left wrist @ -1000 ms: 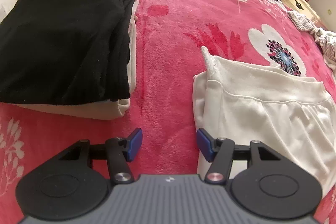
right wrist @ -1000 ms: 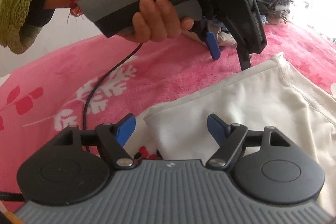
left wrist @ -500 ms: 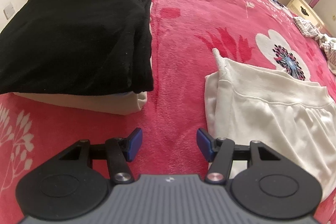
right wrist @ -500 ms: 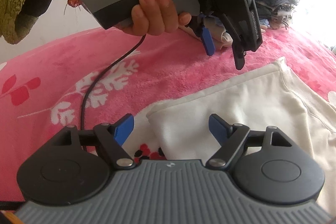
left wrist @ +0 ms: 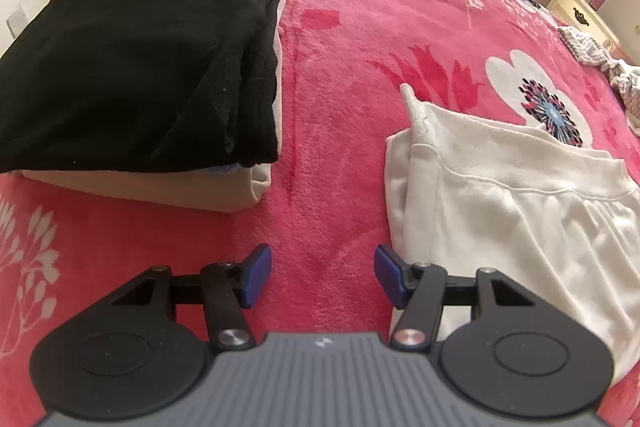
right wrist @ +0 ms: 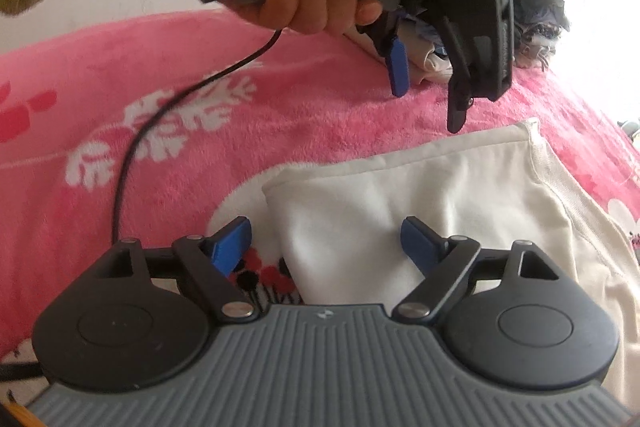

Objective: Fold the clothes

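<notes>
A white garment (left wrist: 500, 227) lies flat on the pink blanket (left wrist: 340, 87). My left gripper (left wrist: 323, 275) hangs open over bare blanket just left of the garment's folded edge, with nothing between its blue pads. In the right wrist view a hand holds that left gripper (right wrist: 426, 91) above the white garment's (right wrist: 420, 195) far edge. My right gripper (right wrist: 325, 247) hovers low over the garment's near corner. Its jaws are opening; the corner lies between them and the pads do not press on it.
A folded black garment (left wrist: 140, 47) rests on a beige one (left wrist: 160, 191) at the left, by the wall. More clothes are heaped at the back (right wrist: 536, 11). A patterned cloth (left wrist: 592, 55) and a cream nightstand (left wrist: 580, 15) are far right. A black cable (right wrist: 132, 155) crosses the blanket.
My right gripper has sunk a little toward the white garment's corner, rolled slightly, and its jaws have spread wider. The left gripper's jaws keep the same gap.
</notes>
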`<state>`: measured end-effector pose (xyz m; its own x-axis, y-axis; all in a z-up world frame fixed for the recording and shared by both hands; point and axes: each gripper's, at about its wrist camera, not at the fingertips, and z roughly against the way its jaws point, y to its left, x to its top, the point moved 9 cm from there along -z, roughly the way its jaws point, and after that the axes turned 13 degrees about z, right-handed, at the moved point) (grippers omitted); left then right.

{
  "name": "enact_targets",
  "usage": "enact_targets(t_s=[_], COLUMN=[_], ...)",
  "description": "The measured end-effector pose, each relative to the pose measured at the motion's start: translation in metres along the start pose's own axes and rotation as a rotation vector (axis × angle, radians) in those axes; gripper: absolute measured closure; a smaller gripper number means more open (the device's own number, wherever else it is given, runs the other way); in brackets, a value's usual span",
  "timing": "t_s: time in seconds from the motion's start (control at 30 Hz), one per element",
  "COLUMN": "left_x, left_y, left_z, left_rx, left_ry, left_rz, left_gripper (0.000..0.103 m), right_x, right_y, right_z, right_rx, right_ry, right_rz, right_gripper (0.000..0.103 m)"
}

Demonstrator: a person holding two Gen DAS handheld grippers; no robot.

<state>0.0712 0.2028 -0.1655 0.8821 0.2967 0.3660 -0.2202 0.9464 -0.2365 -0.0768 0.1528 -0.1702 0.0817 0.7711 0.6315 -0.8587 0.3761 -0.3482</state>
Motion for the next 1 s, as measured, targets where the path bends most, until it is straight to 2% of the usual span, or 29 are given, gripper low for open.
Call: enact_targets(t_s=[0.33,0.5,0.67,0.8,1.0], left_x=[-0.002,0.01,0.018,0.012,0.006], left_y=[0.007,0.023,0.046,0.054,0.047], left_z=[0.0,0.019,0.036,0.029,0.021], left_rx=[0.023,0.103,0.148,0.139,0.11], left_ry=[0.003,-0.039,-0.061,-0.044,-0.03], left_rz=[-0.004,-0.069,-0.051,0.004,-0.005], left_gripper=[0.045,0.045,0.044,0.044,0.044], right_x=[-0.001,-0.003,-0.006,-0.008,-0.003], right_y=[-0.004,-0.008,-0.01,-0.007,0.002], right_z=[0.003,0.008,0.012,0.013,0.02], right_rx=[-0.029,-0.029,-0.033,-0.031,-0.031], right_ry=[-0.007,-0.023,-0.037,-0.041,-0.062], right_rz=[0.024,0.013,0.023,0.052,0.139], right_gripper=[0.019,0.019,0.019,0.019,0.019])
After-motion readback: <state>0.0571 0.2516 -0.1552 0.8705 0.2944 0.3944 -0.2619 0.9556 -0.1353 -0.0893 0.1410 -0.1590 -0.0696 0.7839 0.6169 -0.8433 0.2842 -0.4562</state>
